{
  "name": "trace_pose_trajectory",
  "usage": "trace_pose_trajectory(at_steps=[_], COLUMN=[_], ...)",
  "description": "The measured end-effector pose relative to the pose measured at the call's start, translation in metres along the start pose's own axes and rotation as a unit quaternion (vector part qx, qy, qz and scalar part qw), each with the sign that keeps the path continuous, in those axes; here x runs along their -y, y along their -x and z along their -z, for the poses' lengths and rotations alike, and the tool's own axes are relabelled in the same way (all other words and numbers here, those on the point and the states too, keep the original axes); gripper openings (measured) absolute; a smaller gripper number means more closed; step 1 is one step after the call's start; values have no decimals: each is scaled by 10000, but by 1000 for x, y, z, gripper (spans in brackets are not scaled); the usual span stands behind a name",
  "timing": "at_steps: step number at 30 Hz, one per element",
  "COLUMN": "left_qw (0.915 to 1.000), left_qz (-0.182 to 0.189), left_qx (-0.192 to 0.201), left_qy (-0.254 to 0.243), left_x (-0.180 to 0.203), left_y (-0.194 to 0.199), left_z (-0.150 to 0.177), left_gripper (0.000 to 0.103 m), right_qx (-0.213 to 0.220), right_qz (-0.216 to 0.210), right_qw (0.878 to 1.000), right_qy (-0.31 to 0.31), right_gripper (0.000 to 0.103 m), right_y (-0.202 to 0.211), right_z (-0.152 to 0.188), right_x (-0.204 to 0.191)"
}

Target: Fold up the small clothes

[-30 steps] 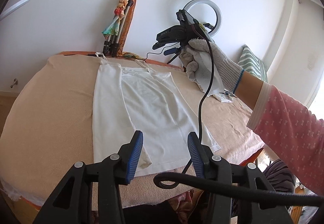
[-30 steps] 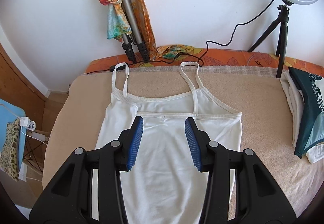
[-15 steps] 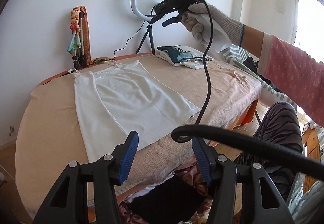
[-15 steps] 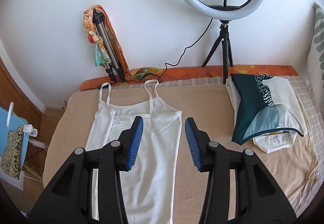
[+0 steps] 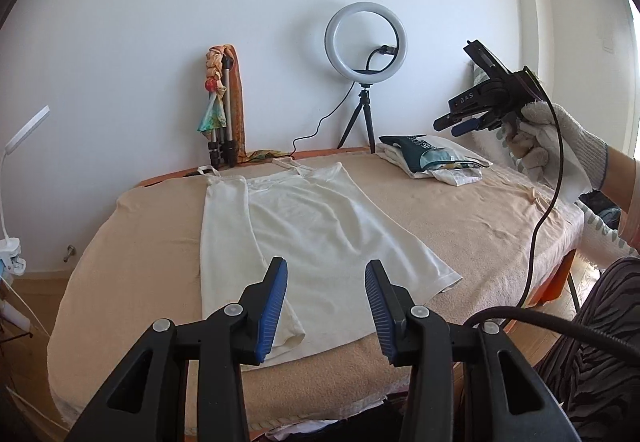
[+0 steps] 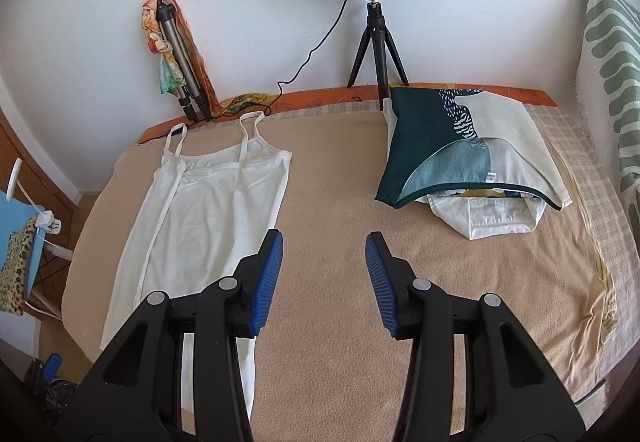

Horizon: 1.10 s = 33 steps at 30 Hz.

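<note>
Camisole (image 5: 312,238) lies flat on the beige blanket (image 5: 480,226), in the middle of the left wrist view and at the left of the right wrist view, with its left side already turned in as a long strip and its right side not yet folded. A second ago the right gripper (image 6: 324,282) hung over the camisole's chest; now it looks down on bare blanket between the camisole and the pile of folded clothes (image 6: 472,162) at upper right. Its jaws stand apart with nothing between them. The left gripper (image 5: 326,306) hovers over the hem at the bottom of its frame; its jaws have just been closing, yet remain apart and empty. I judge the right side fold comes next, so the right gripper must come back. A black cable (image 5: 544,226) hangs at the right of the left view and could drag on the cloth. The ring light (image 5: 365,40) and tripod (image 5: 224,114) against the wall stand clear.
</note>
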<state>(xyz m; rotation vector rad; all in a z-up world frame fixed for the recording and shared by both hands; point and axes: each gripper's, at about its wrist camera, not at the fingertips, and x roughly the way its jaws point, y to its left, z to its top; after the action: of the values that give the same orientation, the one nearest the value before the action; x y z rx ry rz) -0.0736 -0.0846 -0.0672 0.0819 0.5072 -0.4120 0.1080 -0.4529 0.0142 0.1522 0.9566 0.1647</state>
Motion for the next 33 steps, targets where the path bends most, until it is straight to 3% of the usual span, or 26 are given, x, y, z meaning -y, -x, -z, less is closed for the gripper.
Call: trace_pose_trajectory(at_steps=[4, 10, 16, 28, 31, 33], left_qw=[9981, 9918, 9875, 9828, 9823, 9829], left_qz=[522, 1000, 1056, 841, 931, 950], left_qx=[-146, -565, -827, -1410, -1507, -1518], left_qy=[-282, -557, -822, -841, -616, -427], left_x=[43, 93, 121, 126, 122, 116], left_y=[-23, -69, -103, -148, -154, -156], left_z=[1, 7, 10, 15, 15, 12], left_gripper=[42, 42, 42, 40, 30, 16], right_qx=[-171, -367, -579, -877, -959, -1006], right_qz=[-74, -390, -681, -1410, -1580, -1611], right_qw=[9997, 9983, 9958, 9850, 9813, 9802], right_qy=[-152, -225, -219, -470, -538, -563], right_gripper=[46, 46, 46, 46, 46, 46], right_y=[-28, -63, -99, -172, -190, -201], right_z=[6, 7, 1, -25, -34, -39], right_x=[19, 29, 32, 15, 4, -4])
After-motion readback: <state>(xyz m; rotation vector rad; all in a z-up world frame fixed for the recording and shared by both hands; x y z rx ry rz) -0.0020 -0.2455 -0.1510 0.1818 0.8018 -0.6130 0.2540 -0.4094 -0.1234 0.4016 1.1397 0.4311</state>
